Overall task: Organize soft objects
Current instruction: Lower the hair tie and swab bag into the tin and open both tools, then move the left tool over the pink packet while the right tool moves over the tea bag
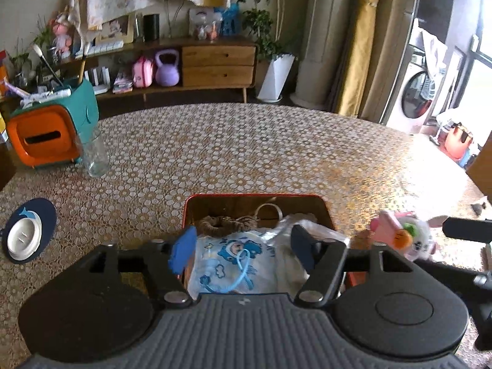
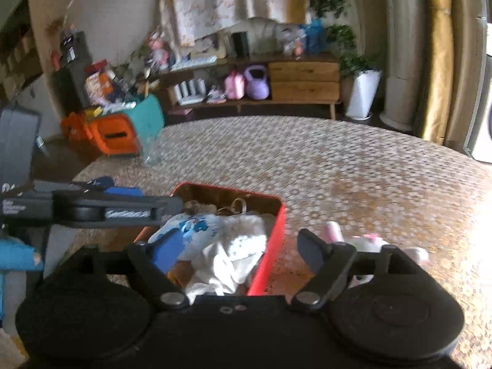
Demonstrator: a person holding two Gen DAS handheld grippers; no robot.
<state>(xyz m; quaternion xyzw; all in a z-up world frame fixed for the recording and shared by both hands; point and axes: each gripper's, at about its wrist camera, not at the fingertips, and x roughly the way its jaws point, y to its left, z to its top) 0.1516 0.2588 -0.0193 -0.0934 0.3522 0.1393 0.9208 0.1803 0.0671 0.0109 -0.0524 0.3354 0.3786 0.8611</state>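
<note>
Grippers, left and right, hang apart over the red box; next, I'd close the right squarely around the plush rabbit.

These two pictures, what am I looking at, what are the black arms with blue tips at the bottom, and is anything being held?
A person holds a grabbing tool in each hand, with a camera on each looking along its tongs. One picture looks from the left tongs, the other from the right tongs. Both stand open and hold nothing. Below them on the patterned table sits a red tin filled with a blue-printed cloth and other soft things. A pink plush toy lies beside the tin, still outside it.
</note>
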